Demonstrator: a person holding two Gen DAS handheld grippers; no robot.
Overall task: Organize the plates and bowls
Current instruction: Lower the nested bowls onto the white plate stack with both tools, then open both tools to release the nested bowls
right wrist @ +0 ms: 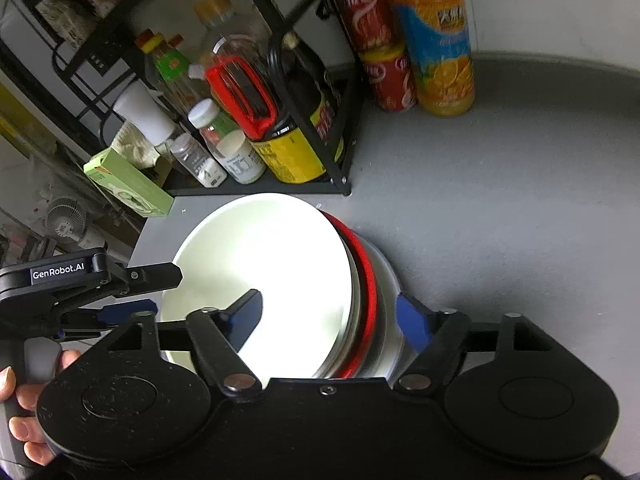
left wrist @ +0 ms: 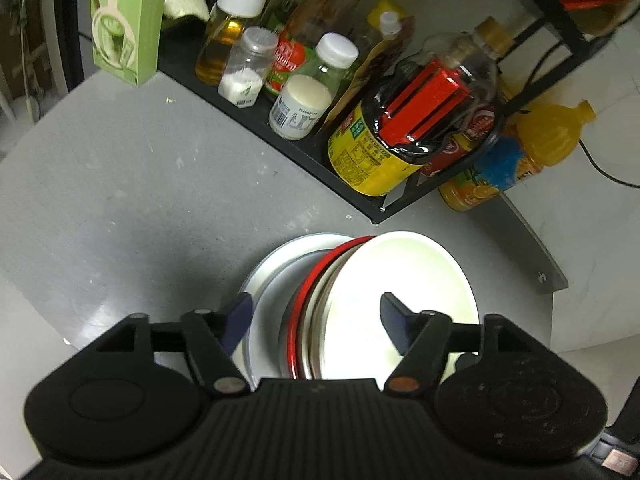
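Observation:
A nested stack stands tilted on its edge over the grey table [left wrist: 120, 200]: a white bowl [left wrist: 400, 276], a metal bowl [left wrist: 318, 332], a red-rimmed bowl [left wrist: 300, 312] and a white plate [left wrist: 268, 276] at the back. My left gripper [left wrist: 318, 320] spans the stack, one pad at the plate's rim and the other inside the white bowl. My right gripper [right wrist: 330, 318] clamps the same stack from the other side, with one pad inside the white bowl [right wrist: 272, 260] and the other behind the outermost dish [right wrist: 386, 280]. The left gripper [right wrist: 140, 292] shows beside the bowl's rim.
A black rack [left wrist: 280, 140] of sauce bottles and jars stands just beyond the stack, with a green carton [left wrist: 124, 24] at its left. An orange juice bottle [right wrist: 436, 40] and red cans [right wrist: 380, 40] stand right of the rack. A hand [right wrist: 24, 400] holds the left gripper's handle. The table edge [left wrist: 536, 248] curves nearby.

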